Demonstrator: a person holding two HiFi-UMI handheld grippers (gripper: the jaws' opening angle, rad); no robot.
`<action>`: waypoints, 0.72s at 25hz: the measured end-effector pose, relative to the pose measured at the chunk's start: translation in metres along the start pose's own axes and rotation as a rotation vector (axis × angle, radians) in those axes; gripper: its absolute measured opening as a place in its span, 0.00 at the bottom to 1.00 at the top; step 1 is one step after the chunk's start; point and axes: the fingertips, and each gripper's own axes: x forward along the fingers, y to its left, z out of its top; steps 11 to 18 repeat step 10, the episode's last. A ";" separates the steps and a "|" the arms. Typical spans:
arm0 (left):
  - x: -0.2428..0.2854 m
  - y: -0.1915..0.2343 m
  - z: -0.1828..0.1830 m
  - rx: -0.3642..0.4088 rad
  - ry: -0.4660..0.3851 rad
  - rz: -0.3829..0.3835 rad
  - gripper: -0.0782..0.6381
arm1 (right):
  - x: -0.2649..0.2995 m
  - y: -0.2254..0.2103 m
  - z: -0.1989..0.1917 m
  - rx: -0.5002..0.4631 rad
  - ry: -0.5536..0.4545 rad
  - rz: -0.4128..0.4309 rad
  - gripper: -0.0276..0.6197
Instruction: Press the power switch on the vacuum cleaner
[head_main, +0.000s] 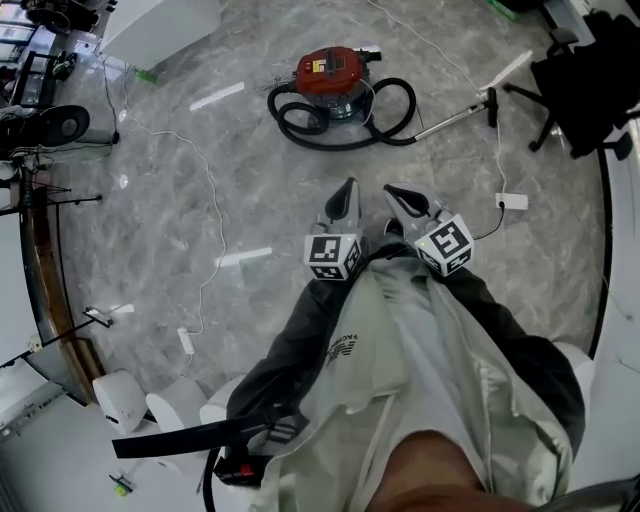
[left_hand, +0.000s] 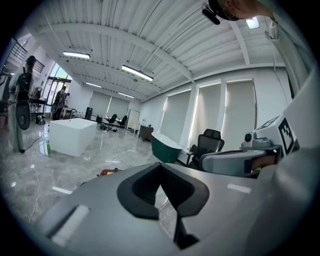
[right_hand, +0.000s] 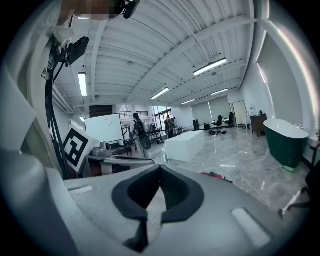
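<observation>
Two grippers are held side by side just in front of your pale jacket (head_main: 400, 330). Each has its jaws pressed together at the tips with nothing between them. Your left gripper (head_main: 349, 188) and your right gripper (head_main: 392, 192) point forward over the grey marble floor (head_main: 200, 190), near each other but not touching. Each carries its marker cube at the end nearest you, the left cube (head_main: 333, 256) and the right cube (head_main: 446, 245).

The red vacuum cleaner (head_main: 333, 72) stands on the floor well ahead of both tips, almost straight out from the left gripper and well apart from either one. Its black hose (head_main: 412, 108) loops round the body on the side facing the grippers. The metal wand (head_main: 452, 119) lies ahead of the right gripper and runs off to that gripper's right.

In the left gripper view only a sliver of red shows over the jaws, left of the tips. In the right gripper view the red shows just right of the tips. The power switch is too small to make out.

A small white plug box (head_main: 511, 201) lies on the floor off to the right gripper's right. A black office chair (head_main: 585, 85) stands farther out on that side.
</observation>
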 end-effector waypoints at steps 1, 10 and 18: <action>0.000 -0.001 -0.001 0.001 0.001 -0.005 0.11 | -0.001 0.000 -0.001 0.001 0.001 -0.002 0.04; 0.008 -0.001 0.003 0.000 0.004 -0.035 0.11 | 0.000 -0.003 0.002 0.000 0.000 -0.021 0.04; 0.008 -0.001 0.003 0.000 0.004 -0.035 0.11 | 0.000 -0.003 0.002 0.000 0.000 -0.021 0.04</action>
